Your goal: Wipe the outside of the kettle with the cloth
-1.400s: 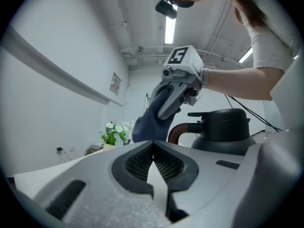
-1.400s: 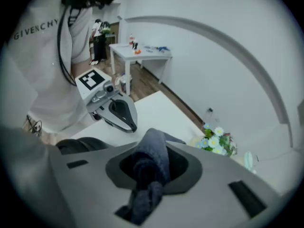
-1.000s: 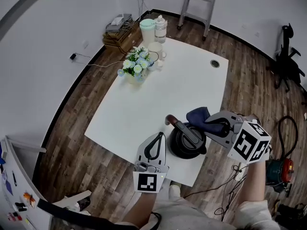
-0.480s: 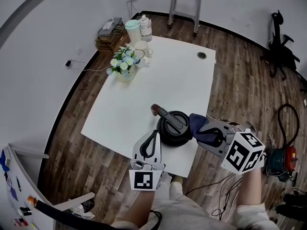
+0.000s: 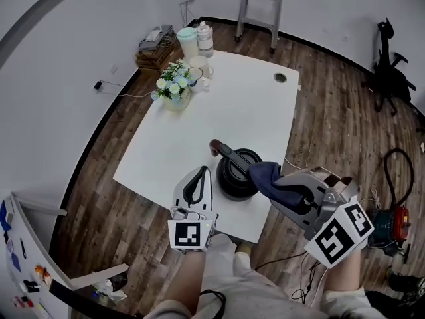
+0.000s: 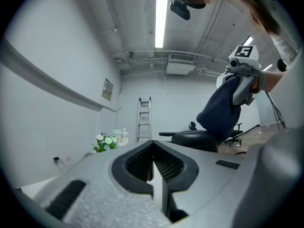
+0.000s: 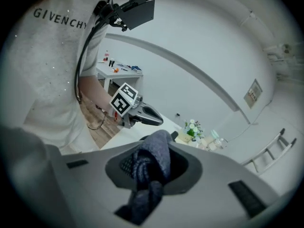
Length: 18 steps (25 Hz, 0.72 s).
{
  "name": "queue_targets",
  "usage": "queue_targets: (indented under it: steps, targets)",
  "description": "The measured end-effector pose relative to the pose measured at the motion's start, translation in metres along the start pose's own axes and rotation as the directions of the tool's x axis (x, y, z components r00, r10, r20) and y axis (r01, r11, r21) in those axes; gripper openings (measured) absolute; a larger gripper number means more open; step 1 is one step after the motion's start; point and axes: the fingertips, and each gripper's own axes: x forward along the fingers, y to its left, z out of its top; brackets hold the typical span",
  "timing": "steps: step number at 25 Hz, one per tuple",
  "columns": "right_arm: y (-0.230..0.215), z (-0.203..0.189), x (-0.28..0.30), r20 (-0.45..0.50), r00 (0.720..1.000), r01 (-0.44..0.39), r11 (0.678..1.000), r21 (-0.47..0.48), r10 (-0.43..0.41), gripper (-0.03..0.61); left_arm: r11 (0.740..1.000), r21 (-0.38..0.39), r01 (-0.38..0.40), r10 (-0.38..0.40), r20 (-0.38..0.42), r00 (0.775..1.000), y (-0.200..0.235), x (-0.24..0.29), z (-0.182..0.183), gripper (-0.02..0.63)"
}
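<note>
A black kettle [image 5: 236, 173] with a long handle [image 5: 224, 153] stands near the front edge of the white table [image 5: 219, 121]. My right gripper [image 5: 277, 185] is shut on a dark blue cloth [image 5: 263, 175], and the cloth lies against the kettle's right side. The right gripper view has the cloth [image 7: 151, 167] bunched between the jaws. My left gripper [image 5: 193, 193] sits shut and empty just left of the kettle, over the table's front edge. From the left gripper view the kettle [image 6: 195, 139] and the hanging cloth [image 6: 222, 112] are ahead on the right.
A pot of flowers [image 5: 172, 88], a pale lidded jar [image 5: 188, 42], a bottle [image 5: 204, 38] and a cup [image 5: 198, 66] crowd the table's far left corner. A cable hole [image 5: 281, 78] is at the far right. A ladder [image 5: 259, 5] leans on the back wall.
My right gripper has brought the cloth from the kettle's far right side down around its near right side. The head view has shifted slightly. The left gripper stays put.
</note>
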Motion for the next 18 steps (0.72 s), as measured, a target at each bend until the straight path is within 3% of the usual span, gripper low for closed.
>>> queue_targets:
  steps: [2, 4, 6, 9, 12, 18]
  targets:
    - [-0.016, 0.021, 0.005, 0.066, 0.993, 0.097, 0.995, 0.032, -0.099, 0.067, 0.999, -0.004, -0.036, 0.036, 0.019, 0.999, 0.012, 0.001, 0.016, 0.008]
    - [-0.028, 0.056, 0.019, 0.171, 0.966, 0.17, 0.975, 0.142, -0.194, 0.067, 0.996, 0.015, -0.083, 0.082, 0.017, 0.996, 0.024, -0.007, 0.02, 0.008]
    - [-0.029, 0.081, 0.046, 0.184, 0.948, 0.216, 0.952, 0.218, -0.258, 0.067, 0.993, 0.025, -0.113, 0.112, 0.015, 0.994, 0.03, -0.019, 0.015, 0.008]
    - [-0.024, 0.081, 0.093, 0.016, 0.95, 0.305, 0.94, 0.154, -0.311, 0.067, 0.991, 0.026, -0.131, 0.131, -0.008, 0.991, 0.032, -0.032, 0.006, 0.008]
    - [-0.012, 0.063, 0.112, -0.137, 0.932, 0.345, 0.938, 0.045, -0.336, 0.067, 0.99, 0.021, -0.142, 0.142, -0.027, 0.989, 0.035, -0.041, -0.001, 0.008]
    - [0.021, 0.03, 0.109, -0.218, 0.932, 0.299, 0.954, 0.008, -0.29, 0.067, 0.991, 0.003, -0.137, 0.137, -0.032, 0.99, 0.032, -0.048, -0.011, 0.008]
